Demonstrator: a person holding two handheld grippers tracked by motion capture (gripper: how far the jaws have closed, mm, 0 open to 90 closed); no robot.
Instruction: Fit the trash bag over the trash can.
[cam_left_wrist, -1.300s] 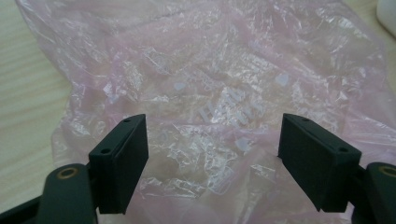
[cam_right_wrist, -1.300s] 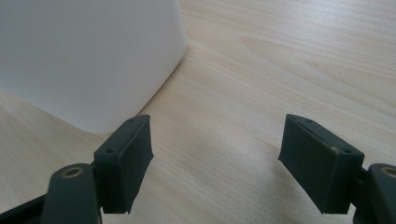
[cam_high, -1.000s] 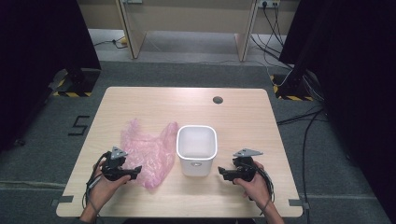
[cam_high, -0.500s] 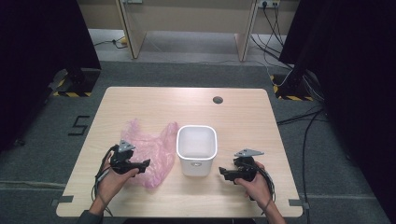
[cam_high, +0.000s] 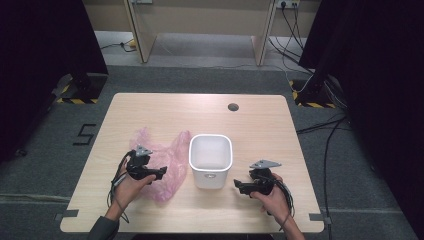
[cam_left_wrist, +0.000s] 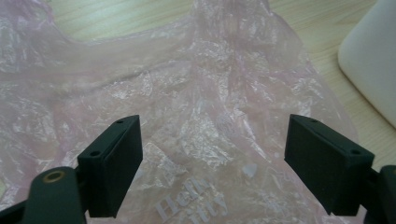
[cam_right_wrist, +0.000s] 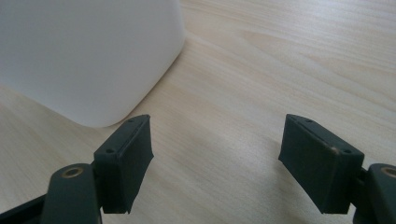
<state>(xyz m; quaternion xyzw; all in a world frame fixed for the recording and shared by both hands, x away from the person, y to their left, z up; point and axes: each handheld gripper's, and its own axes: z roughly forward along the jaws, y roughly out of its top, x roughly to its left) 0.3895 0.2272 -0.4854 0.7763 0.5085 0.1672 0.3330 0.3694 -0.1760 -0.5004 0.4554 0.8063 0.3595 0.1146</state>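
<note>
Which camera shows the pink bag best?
The left gripper view: the pink bag is close, crinkles and white letters clear. The high view shows its whole shape beside the white bin, but small. The right gripper view faces the bin.

bag print: pale white lettering "Hello Kitty" on pink plastic bag (cam_left_wrist: 205, 93), only partly readable, sits btwn the jaws of left gripper (cam_left_wrist: 212, 154), near bottom edge of left gripper view.
floor mark: black "5" on grey carpet (cam_high: 85, 134), well off to the left of left gripper (cam_high: 161, 173), past table edge.
bin label: small mark on front wall of white bin (cam_high: 211, 175), too small to read.
</note>
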